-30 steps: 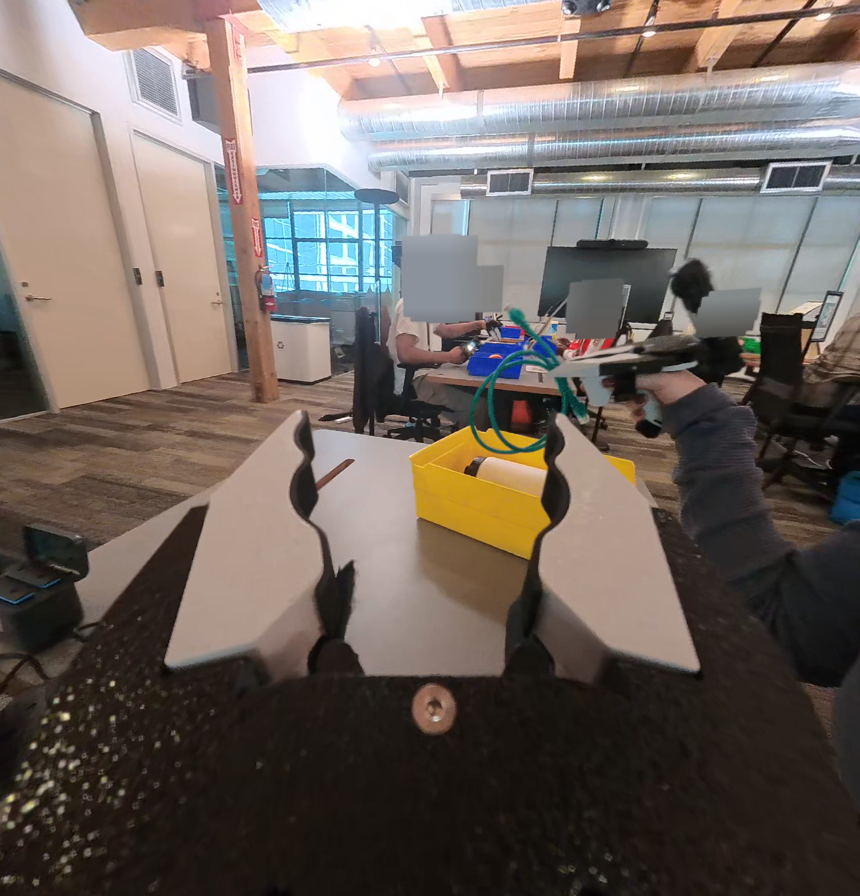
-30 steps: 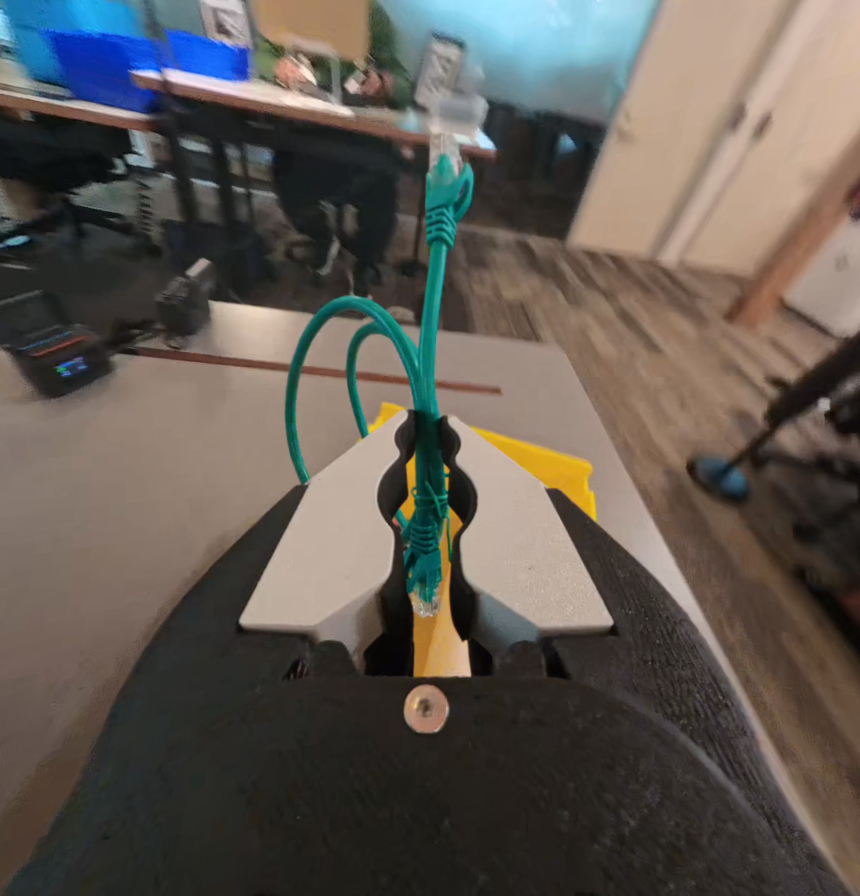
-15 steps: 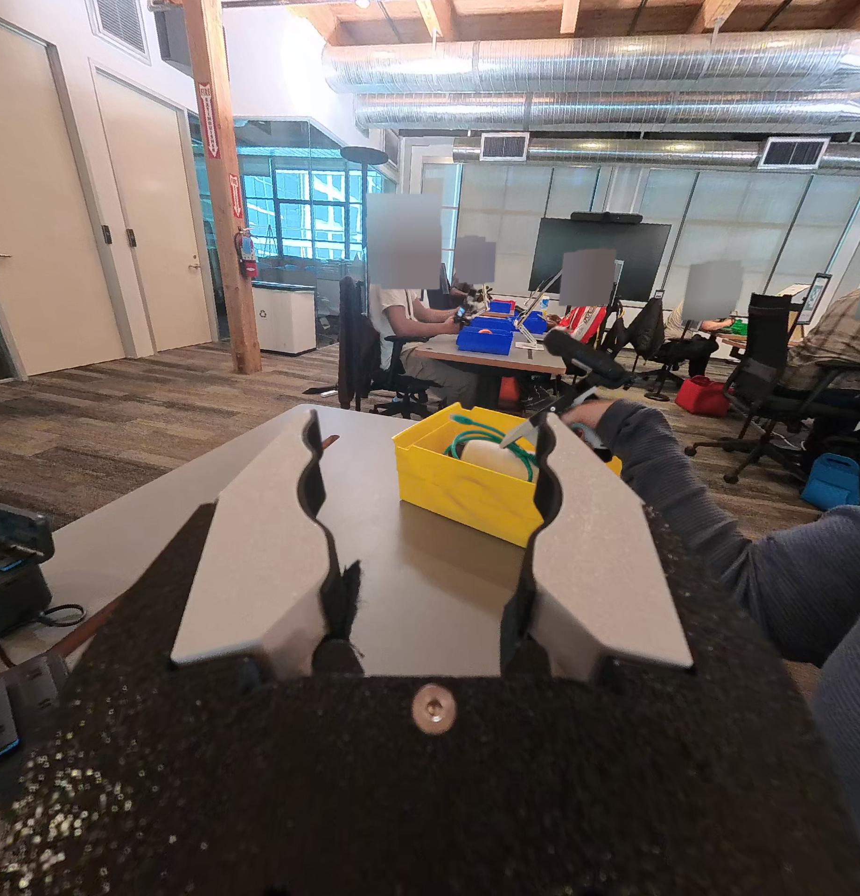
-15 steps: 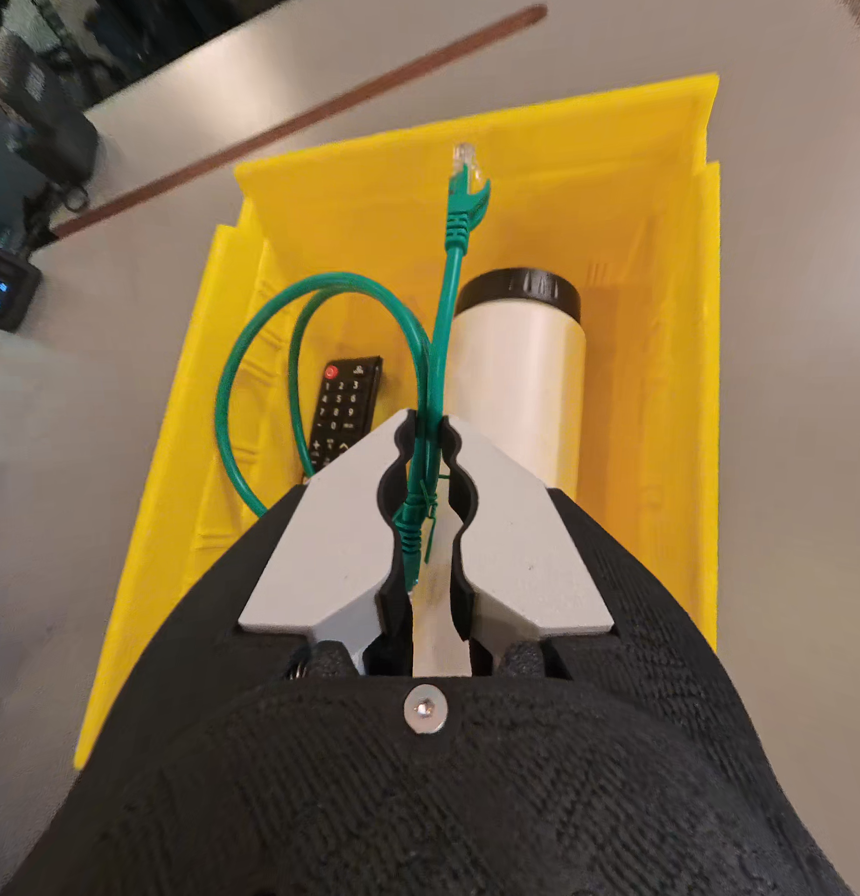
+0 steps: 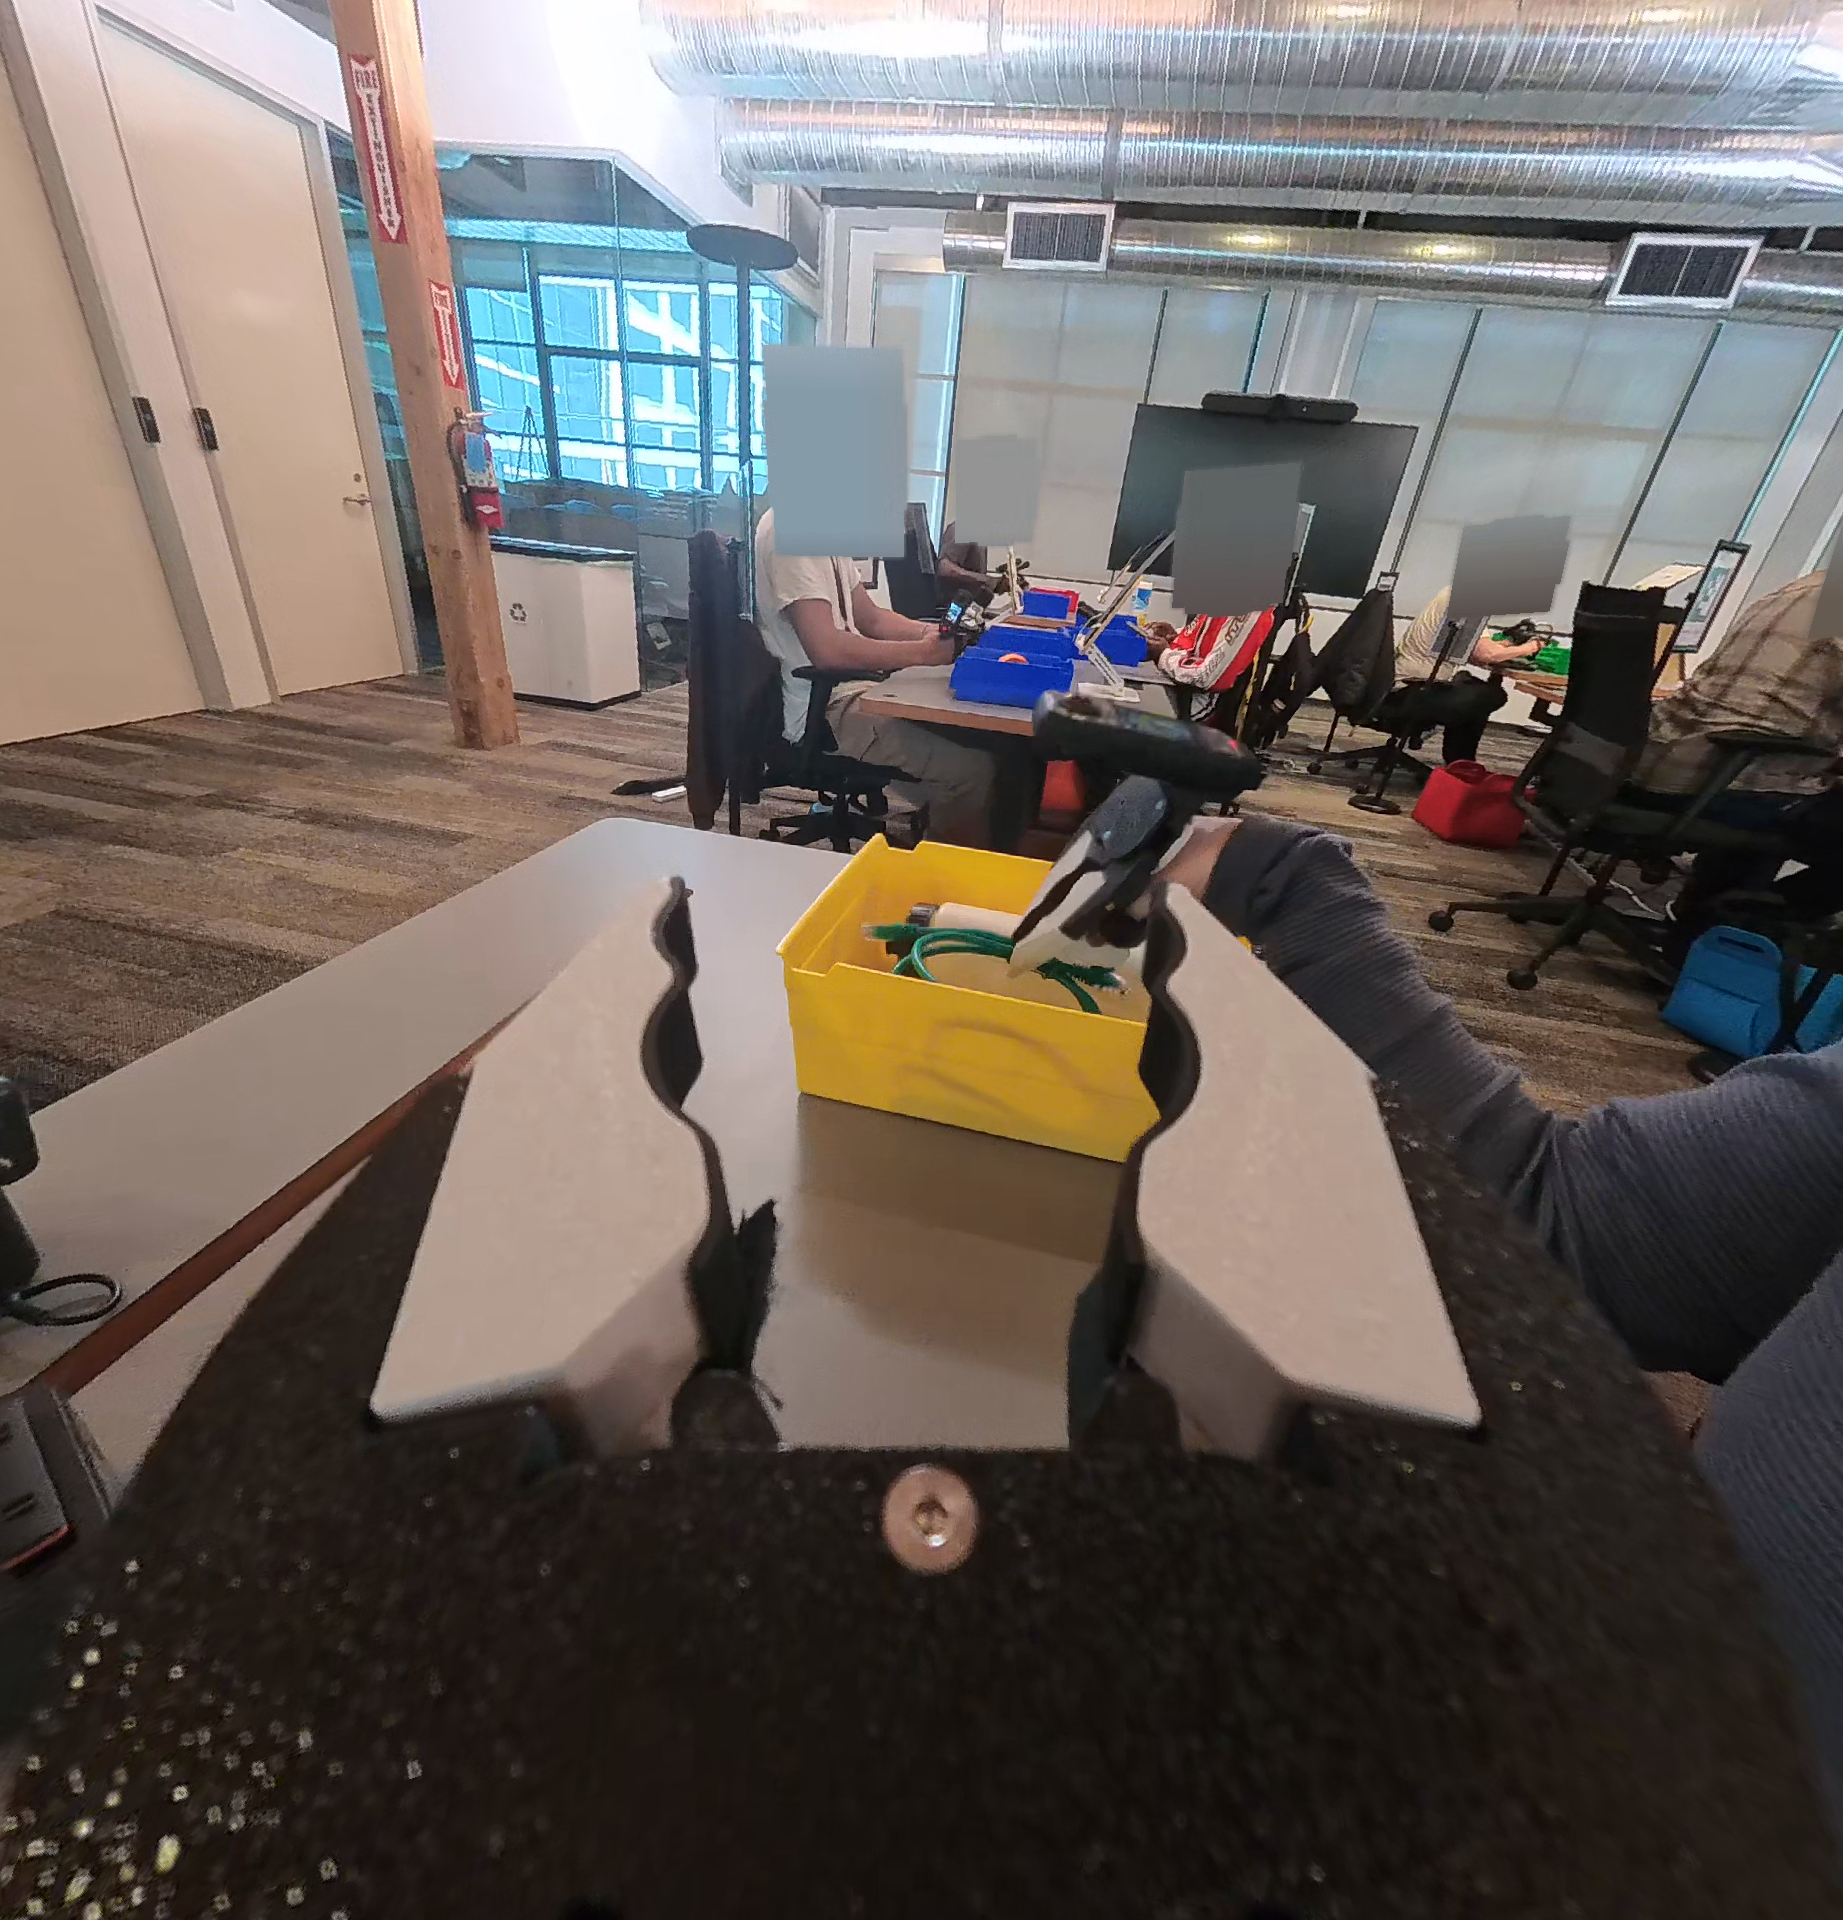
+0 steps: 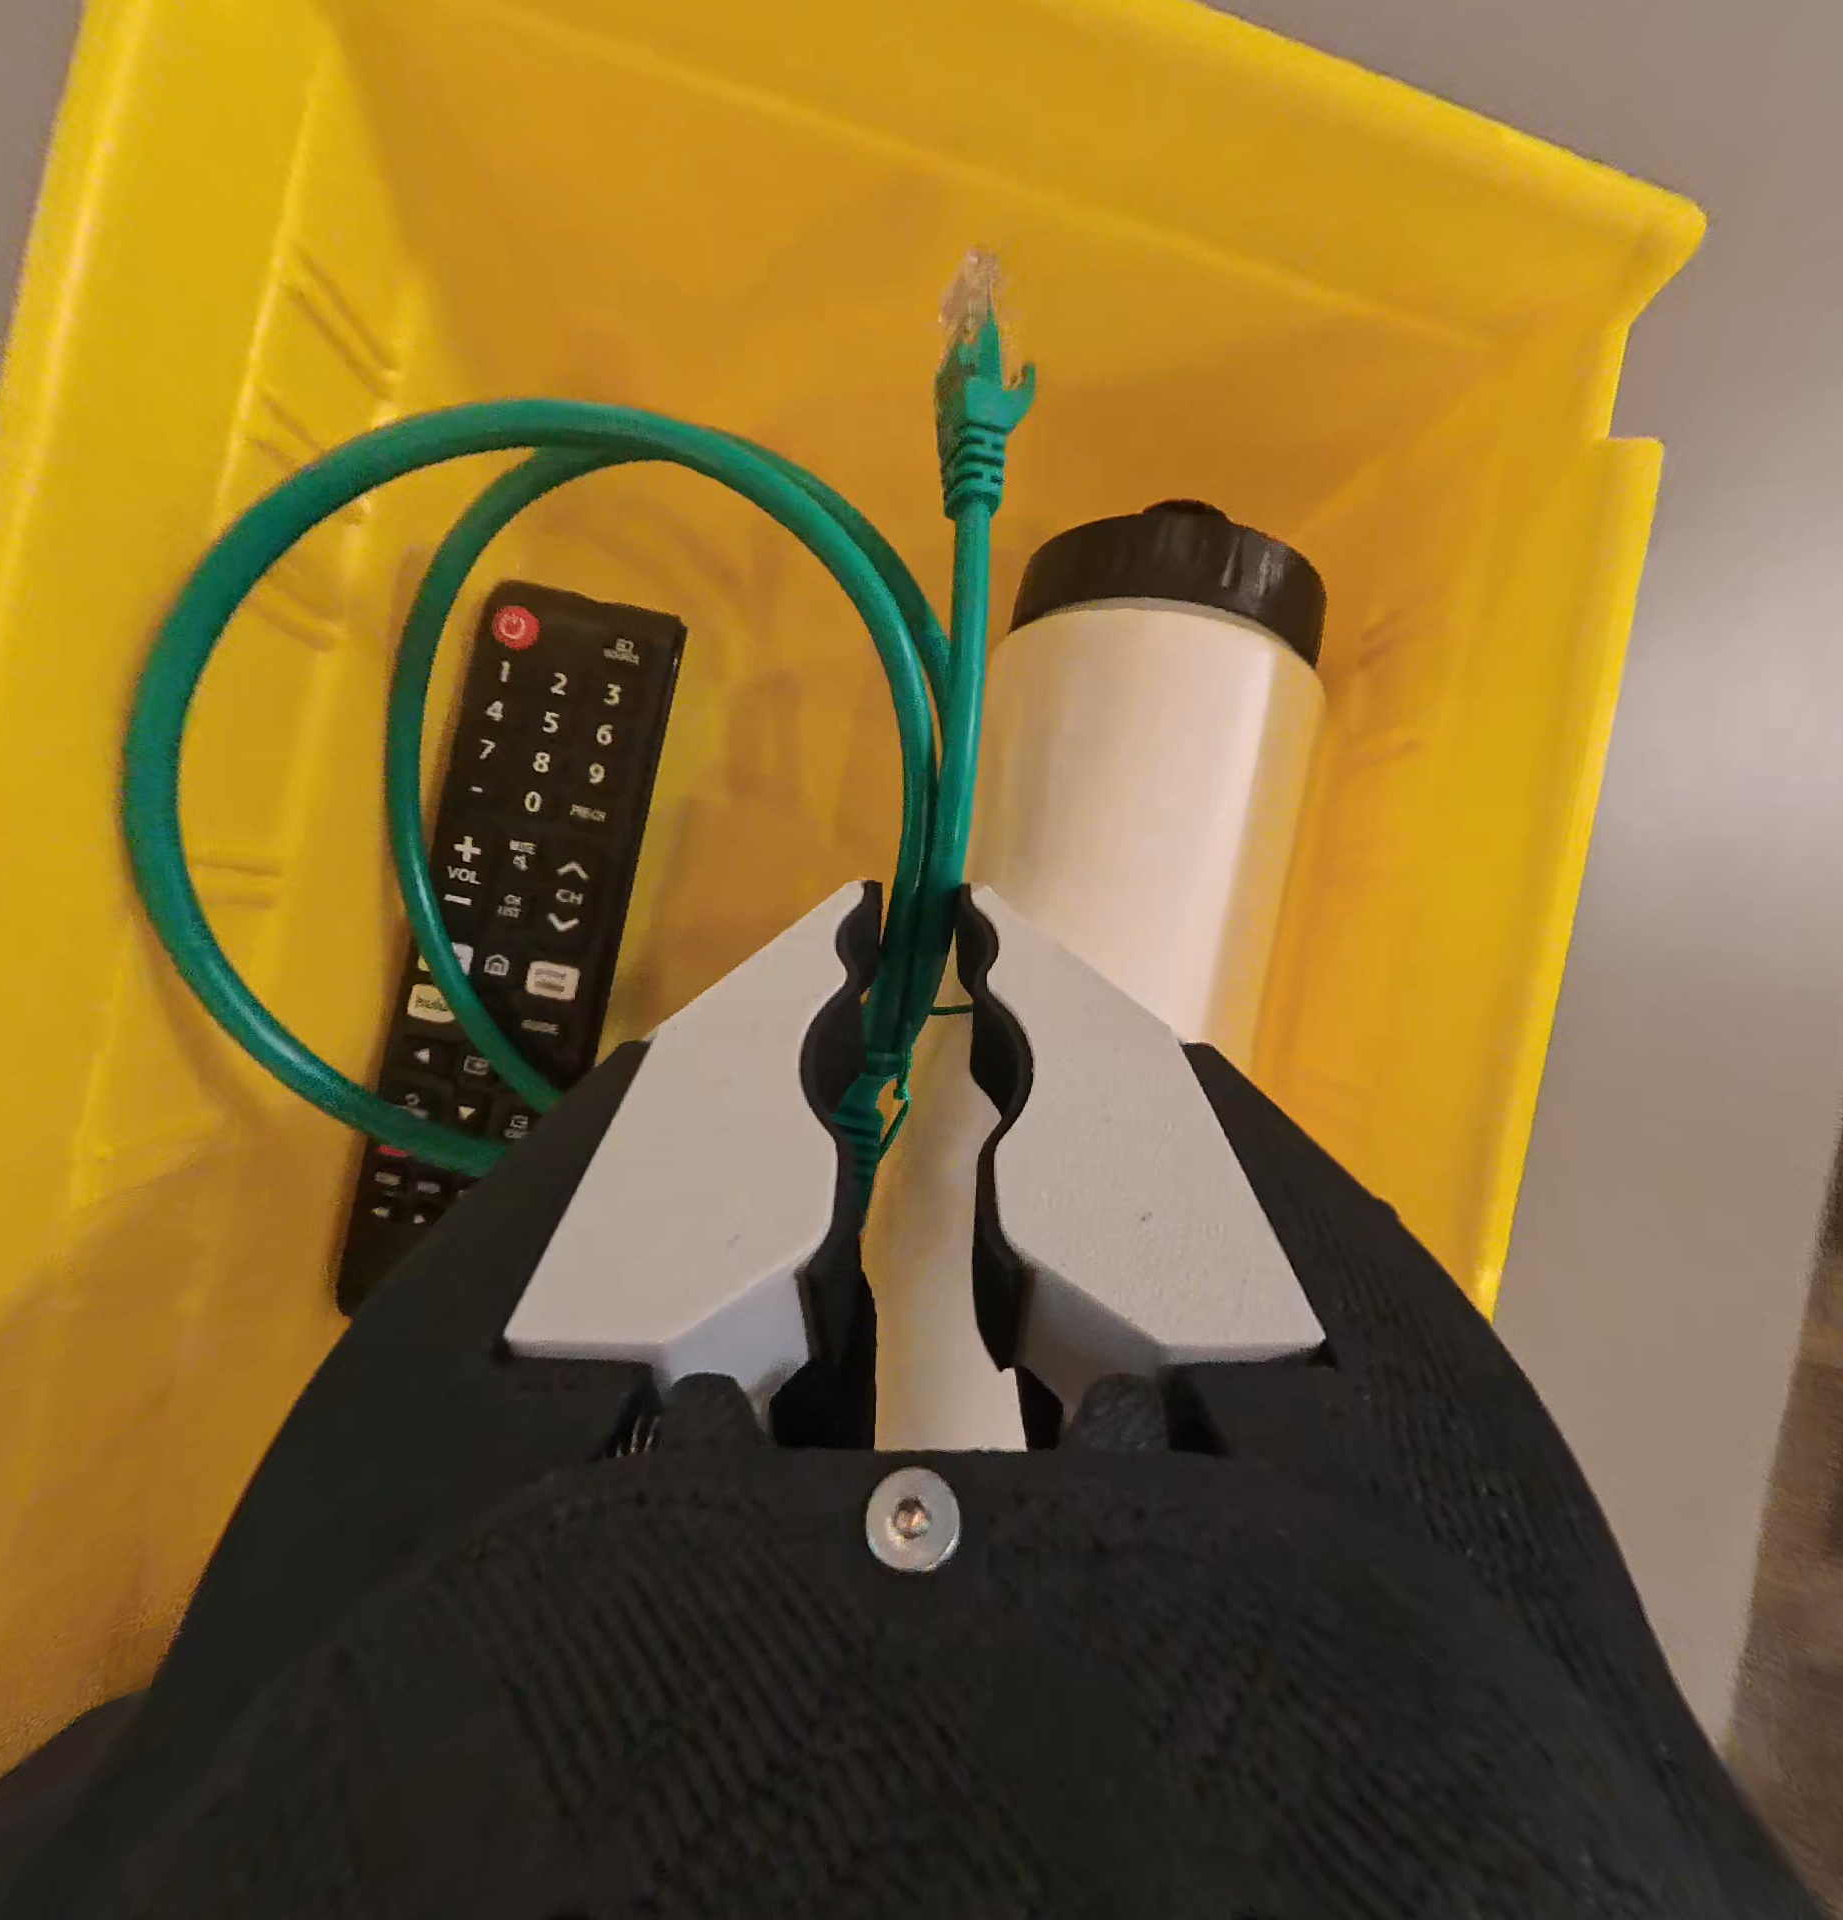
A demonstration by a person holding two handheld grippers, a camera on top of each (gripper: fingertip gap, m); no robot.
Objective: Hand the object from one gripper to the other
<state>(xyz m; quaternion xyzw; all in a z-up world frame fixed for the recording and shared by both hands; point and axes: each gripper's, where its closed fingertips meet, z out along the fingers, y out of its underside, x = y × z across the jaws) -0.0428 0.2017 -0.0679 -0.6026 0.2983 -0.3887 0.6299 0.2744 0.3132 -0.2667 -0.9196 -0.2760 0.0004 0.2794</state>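
In the right wrist view the right gripper points down into the yellow bin, its fingers drawn close, with a narrow gap between them. Through that gap runs the green network cable; whether the fingers pinch it or have just slackened cannot be told. The cable's loop spreads into the left half of the frame over a black remote control, and one clear-tipped plug stands up at upper centre. A white bottle with a black cap lies to the right of the cable inside the bin. In the left wrist view the left gripper sits low in the frame above the grey surface, its fingers spread wide and empty, well short of the bin at centre. The right gripper shows there too, tipped into the bin over the cable. Judging from this, the cable sits in the right gripper's fingers with no exchange underway; the likely step is setting it down in the bin or lifting it out. A handover would call for raising the cable clear of the bin and bringing the left fingers around a free stretch.
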